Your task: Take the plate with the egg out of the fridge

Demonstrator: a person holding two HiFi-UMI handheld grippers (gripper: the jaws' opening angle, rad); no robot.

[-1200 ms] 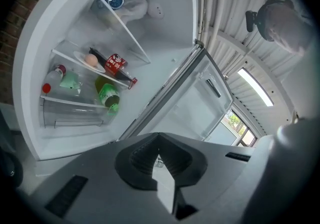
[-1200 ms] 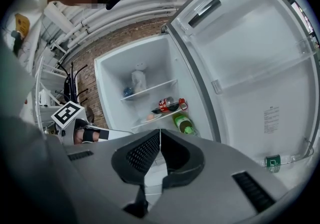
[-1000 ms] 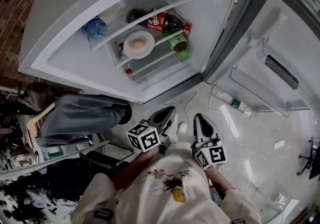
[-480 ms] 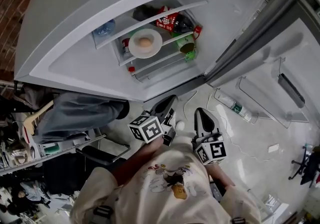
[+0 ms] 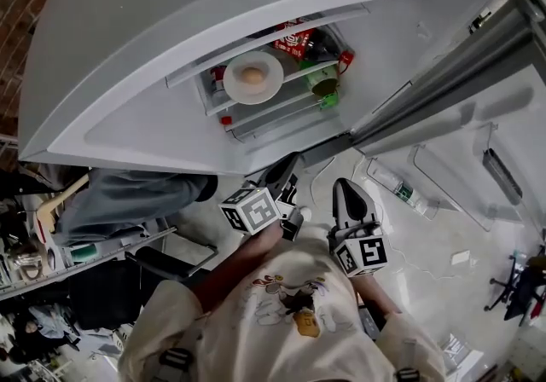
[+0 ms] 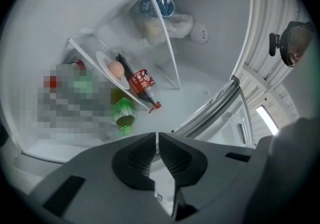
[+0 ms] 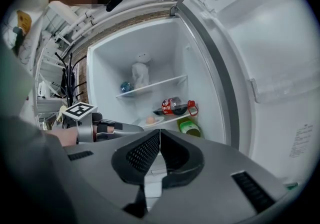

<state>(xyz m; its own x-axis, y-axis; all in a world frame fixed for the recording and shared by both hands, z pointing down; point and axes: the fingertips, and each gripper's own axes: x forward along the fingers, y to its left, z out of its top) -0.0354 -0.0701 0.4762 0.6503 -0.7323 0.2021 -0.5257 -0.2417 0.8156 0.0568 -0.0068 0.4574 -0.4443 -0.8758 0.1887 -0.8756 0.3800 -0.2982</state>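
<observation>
White porcelain marks the target: the plate (image 5: 252,77) with the egg (image 5: 252,75) at its centre is set on a glass shelf (image 5: 294,78) inside the open fridge (image 5: 119,116), toward the shelf's left and front. No long axis is offered by the round plate, so its near rim is judged the natural place to be gripped.

Both grippers are held low in front of the person, outside the cabinet and well apart from the plate. The left gripper (image 5: 287,169) has its jaws pressed together with nothing between them, and the same is seen of the right gripper (image 5: 342,188). The plate lies ahead of and above both. The left gripper is placed nearer to it, and in the right gripper view it is seen ahead of the right one, on the plate's side.

A cola bottle (image 5: 300,41) is laid on its side just behind and to the right of the plate. A green bottle (image 5: 323,83) is stood to the right, on a lower level. The path to the near rim looks unobstructed, though the jaws would have to be parted first.
</observation>
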